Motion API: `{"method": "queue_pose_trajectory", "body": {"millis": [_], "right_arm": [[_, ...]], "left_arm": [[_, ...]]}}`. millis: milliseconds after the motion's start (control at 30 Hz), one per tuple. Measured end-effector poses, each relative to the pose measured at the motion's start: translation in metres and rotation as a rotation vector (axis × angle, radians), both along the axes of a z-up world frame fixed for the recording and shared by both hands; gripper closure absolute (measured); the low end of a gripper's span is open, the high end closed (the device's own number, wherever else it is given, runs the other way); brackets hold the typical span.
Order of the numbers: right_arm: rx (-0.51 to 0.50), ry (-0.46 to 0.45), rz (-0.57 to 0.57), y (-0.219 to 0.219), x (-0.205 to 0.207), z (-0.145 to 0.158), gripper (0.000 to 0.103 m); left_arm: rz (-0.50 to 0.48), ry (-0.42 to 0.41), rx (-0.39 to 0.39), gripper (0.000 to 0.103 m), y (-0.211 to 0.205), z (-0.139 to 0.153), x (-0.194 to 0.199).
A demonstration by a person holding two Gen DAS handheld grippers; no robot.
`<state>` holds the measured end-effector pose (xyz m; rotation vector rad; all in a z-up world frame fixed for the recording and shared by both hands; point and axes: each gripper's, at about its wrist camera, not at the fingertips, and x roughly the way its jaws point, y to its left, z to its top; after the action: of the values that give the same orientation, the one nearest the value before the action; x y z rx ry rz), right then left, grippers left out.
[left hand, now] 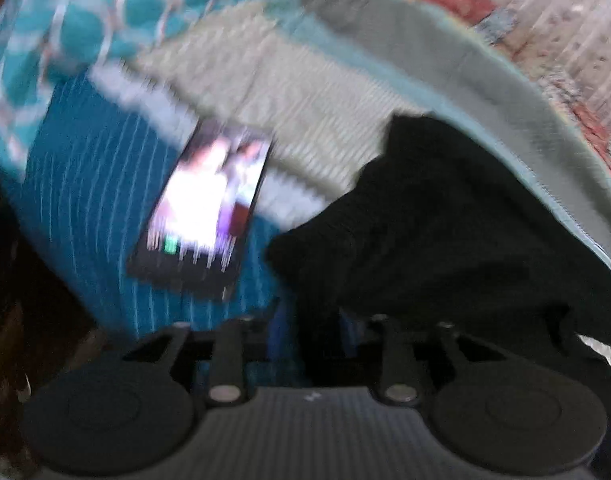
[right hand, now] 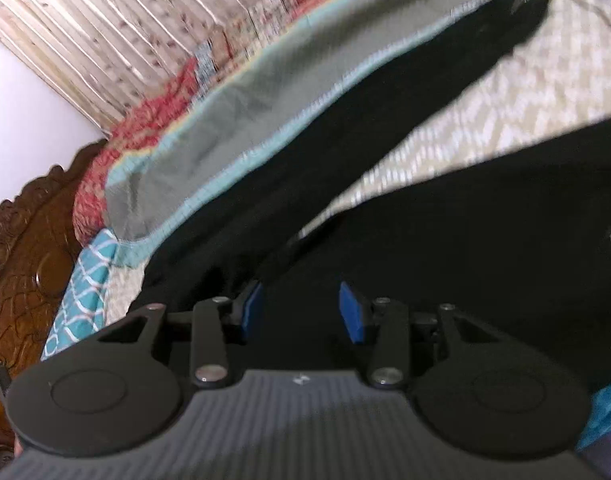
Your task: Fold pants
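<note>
Black pants (right hand: 445, 216) lie spread on the patterned bed cover (right hand: 505, 92).

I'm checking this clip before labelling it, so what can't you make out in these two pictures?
- Left gripper grip: left wrist view, motion blur, dark pants hide the pads.
- Phone screen: left wrist view, glare and blur.
- Pants' far end: right wrist view, cut off by the edge.
- Right gripper contact: black cloth behind its fingertips.

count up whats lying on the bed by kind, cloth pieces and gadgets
black pants: 1
grey cloth with teal edge: 1
teal lattice-print cloth: 1
red patterned blanket: 1
lit phone: 1
total: 5
</note>
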<state>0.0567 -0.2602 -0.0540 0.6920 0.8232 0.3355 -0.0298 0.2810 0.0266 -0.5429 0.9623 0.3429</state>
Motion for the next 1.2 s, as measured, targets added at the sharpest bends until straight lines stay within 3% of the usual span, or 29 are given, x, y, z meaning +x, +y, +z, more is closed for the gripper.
{"method": "queue_pose_trajectory", "body": {"millis": [67, 267, 400, 600, 800, 900, 1000, 1033, 1067, 1100, 1133, 1200], "right_arm": [[-0.012, 0.022, 0.025, 0.006, -0.001, -0.003, 0.057], [-0.054, 0.001, 0.003, -0.020, -0.023, 0.002, 0.057], [-0.041, 0.021, -0.154, -0.068, -0.057, -0.011, 0.057], [0.012, 0.060, -0.483, -0.151, -0.118, -0.032, 0.056], [0.053, 0.016, -0.706, -0.204, -0.144, -0.041, 0.056], [0.057, 0.020, -0.744, -0.219, -0.144, -0.049, 0.056], [0.107, 0.043, -0.765, -0.227, -0.142, -0.063, 0.056], [0.137, 0.047, -0.769, -0.229, -0.142, -0.069, 0.056], [0.165, 0.054, -0.774, -0.230, -0.142, -0.072, 0.056], [0.189, 0.057, -0.778, -0.228, -0.142, -0.074, 0.057], [0.209, 0.053, -0.776, -0.228, -0.141, -0.075, 0.059], [0.217, 0.034, -0.751, -0.227, -0.139, -0.070, 0.088]], "left_arm": [[0.037, -0.005, -0.034, 0.052, 0.007, -0.002, -0.005], [0.037, -0.035, -0.046, 0.029, 0.012, 0.008, -0.015], [-0.010, -0.018, -0.061, 0.025, 0.000, -0.002, -0.013], [-0.006, 0.007, -0.116, 0.025, -0.009, -0.014, -0.005], [0.038, 0.000, -0.137, 0.030, -0.007, -0.013, -0.002], [0.063, 0.014, -0.140, 0.040, -0.004, -0.016, 0.000], [0.077, 0.021, -0.147, 0.057, -0.002, -0.017, 0.000], [0.078, 0.018, -0.155, 0.067, -0.002, -0.016, 0.000], [0.074, 0.011, -0.169, 0.084, -0.002, -0.015, 0.000], [0.069, 0.004, -0.183, 0.089, -0.002, -0.014, 0.001], [0.068, 0.001, -0.188, 0.092, -0.004, -0.012, 0.002], [0.066, 0.005, -0.159, 0.094, -0.009, -0.007, 0.004]]}}
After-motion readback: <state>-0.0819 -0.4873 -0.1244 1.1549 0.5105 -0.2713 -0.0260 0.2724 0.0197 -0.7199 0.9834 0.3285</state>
